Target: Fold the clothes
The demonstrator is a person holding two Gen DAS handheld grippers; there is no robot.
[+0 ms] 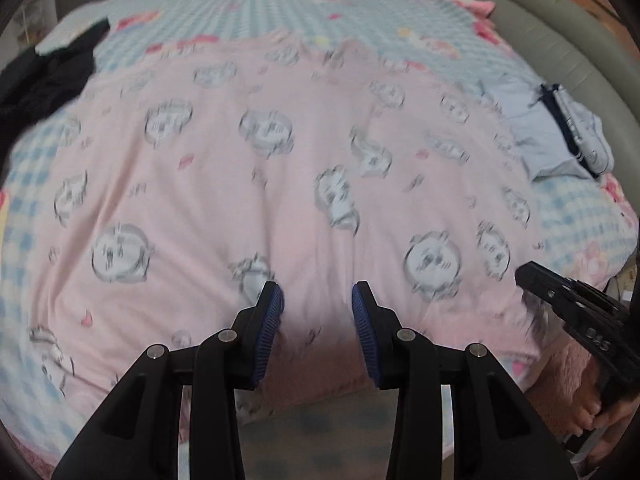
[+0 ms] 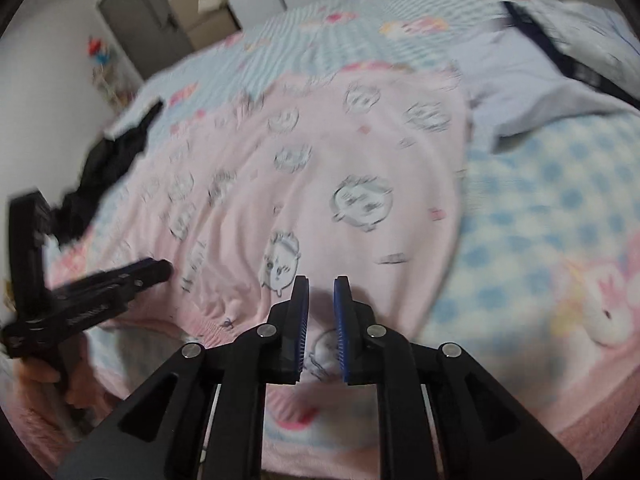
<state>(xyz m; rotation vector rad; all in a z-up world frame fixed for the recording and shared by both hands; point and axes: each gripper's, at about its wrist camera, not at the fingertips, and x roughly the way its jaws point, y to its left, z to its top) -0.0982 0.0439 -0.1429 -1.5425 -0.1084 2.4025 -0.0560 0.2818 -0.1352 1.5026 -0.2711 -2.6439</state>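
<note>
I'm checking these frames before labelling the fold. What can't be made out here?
- Pink garment: type and near hem, cut off behind the left claw; left wrist view.
- Its printed faces: motion-blurred, both views.
- Right claw: fabric contact unclear, blur.
- Black garment: crumpled, blurred.

soft matt pink printed cloth garment (image 1: 280,184) on a checked cloth bedspread (image 1: 280,12); matt black plastic claws, ribbed blue pads (image 1: 272,332)
</note>
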